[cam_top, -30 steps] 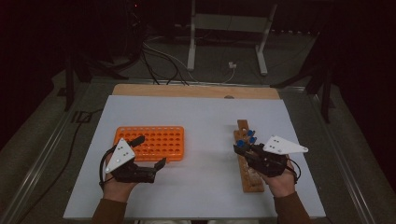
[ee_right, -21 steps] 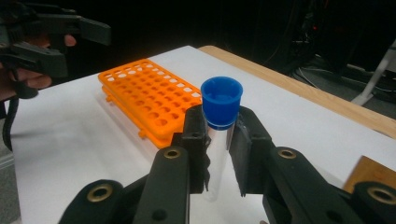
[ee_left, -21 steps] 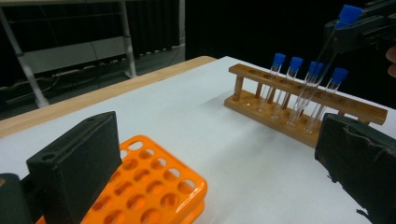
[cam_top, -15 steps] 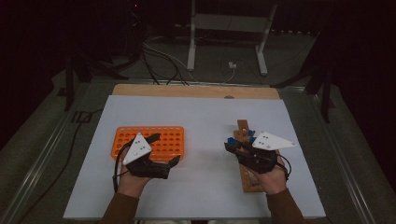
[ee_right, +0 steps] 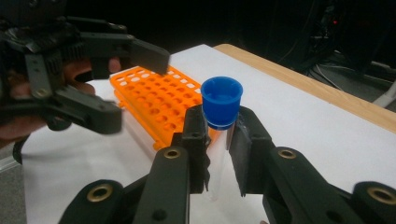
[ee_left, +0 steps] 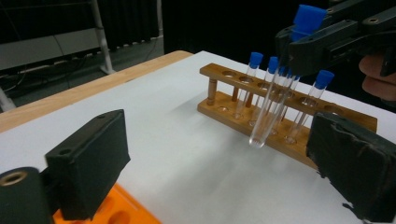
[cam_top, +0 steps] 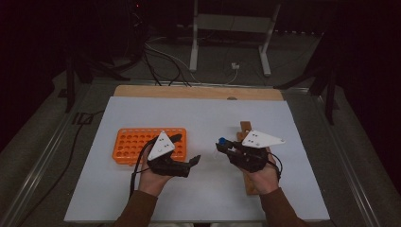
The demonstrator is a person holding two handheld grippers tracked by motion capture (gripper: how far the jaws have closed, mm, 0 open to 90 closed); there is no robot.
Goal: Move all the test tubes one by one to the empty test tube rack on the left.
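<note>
Both grippers shifted toward frame centre; right gripper [cam_top: 221, 146] clenched on blue-capped tube [ee_right: 221, 105]; left gripper [cam_top: 185, 148] released, jaws just narrowing, nothing between.

Seen from above, the tube rack [cam_top: 135, 144] sits at nine o'clock on the surface [cam_top: 203, 113] — wooden rack [cam_top: 245, 128] at three o'clock, tubes [ee_left: 247, 84] standing in it.
</note>
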